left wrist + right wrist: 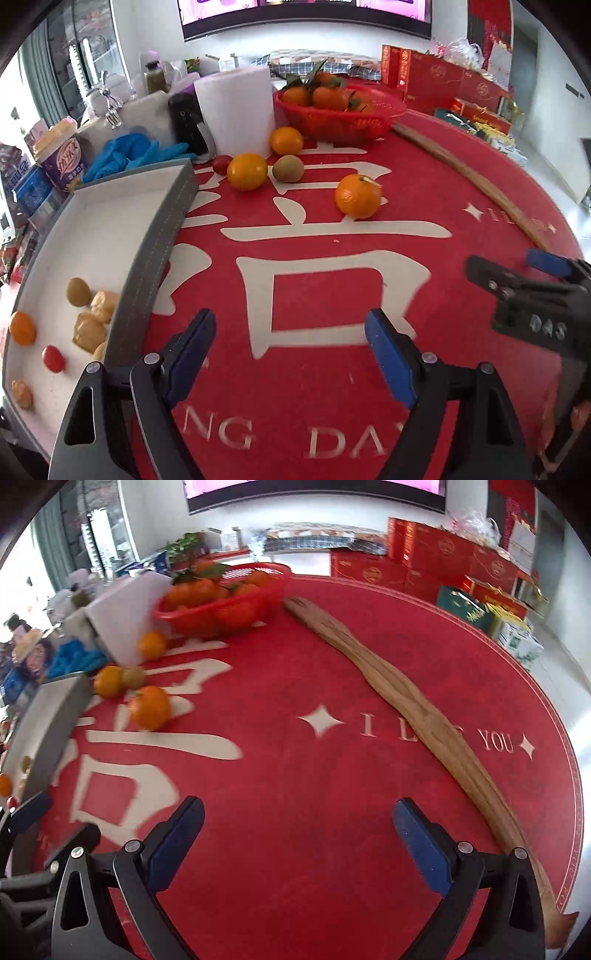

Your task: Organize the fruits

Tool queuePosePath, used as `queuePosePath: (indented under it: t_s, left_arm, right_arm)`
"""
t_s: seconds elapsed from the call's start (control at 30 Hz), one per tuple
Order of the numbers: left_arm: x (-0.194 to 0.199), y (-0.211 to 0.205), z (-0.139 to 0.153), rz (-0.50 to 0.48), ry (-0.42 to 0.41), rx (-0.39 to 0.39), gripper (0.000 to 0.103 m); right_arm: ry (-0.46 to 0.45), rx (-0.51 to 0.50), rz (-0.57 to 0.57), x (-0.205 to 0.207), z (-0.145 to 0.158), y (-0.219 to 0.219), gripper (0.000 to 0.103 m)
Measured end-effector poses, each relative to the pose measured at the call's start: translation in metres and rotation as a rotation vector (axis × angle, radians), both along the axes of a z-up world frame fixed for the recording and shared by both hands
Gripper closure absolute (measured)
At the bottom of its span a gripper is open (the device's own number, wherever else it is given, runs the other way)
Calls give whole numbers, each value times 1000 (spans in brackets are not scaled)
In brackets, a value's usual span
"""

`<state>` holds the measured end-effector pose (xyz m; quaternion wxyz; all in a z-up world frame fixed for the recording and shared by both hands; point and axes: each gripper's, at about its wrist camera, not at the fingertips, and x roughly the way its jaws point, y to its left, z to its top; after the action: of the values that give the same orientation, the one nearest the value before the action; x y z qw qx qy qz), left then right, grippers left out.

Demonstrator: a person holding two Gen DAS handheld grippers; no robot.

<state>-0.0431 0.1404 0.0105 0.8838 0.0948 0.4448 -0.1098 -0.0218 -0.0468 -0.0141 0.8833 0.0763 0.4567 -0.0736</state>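
On the red mat lie a stemmed mandarin (357, 195), a smooth orange (247, 171), another orange (286, 140), a brown kiwi (288, 168) and a cherry tomato (222, 164). The mandarin also shows in the right wrist view (149, 707). A grey tray with a white floor (155, 236) at left holds several small fruits, among them a cherry tomato (53, 358) and a small orange (22, 328). My left gripper (290, 354) is open and empty above the mat beside the tray. My right gripper (297, 843) is open and empty; it shows at right in the left wrist view (517, 273).
A red basket (340, 114) of leafy mandarins stands at the back. A long wooden stick (424, 716) lies across the mat's right side. A white roll (236, 107), blue gloves (129, 151) and a cup (62, 158) crowd the back left. Red boxes (443, 561) stand behind.
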Motion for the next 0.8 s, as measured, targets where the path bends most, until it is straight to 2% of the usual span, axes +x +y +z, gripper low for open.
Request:
queuePosePath:
  t_s: [0.07, 0.13, 0.17, 0.27, 0.8]
  left_arm:
    - [5, 2, -2, 15, -2, -21, 16]
    - [8, 3, -4, 25, -11, -29, 10]
    - [9, 2, -6, 35, -13, -23, 0]
    - [13, 8, -8, 38, 21, -68, 0]
    - [13, 6, -8, 37, 20, -64, 0]
  right_arm:
    - [-16, -48, -5, 0, -3, 1, 0]
    - [-12, -69, 11, 4, -6, 5, 0]
    - [-13, -69, 18, 4, -5, 4, 0]
    - [-16, -69, 21, 1, -5, 2, 0]
    - [-19, -67, 20, -1, -6, 1, 0]
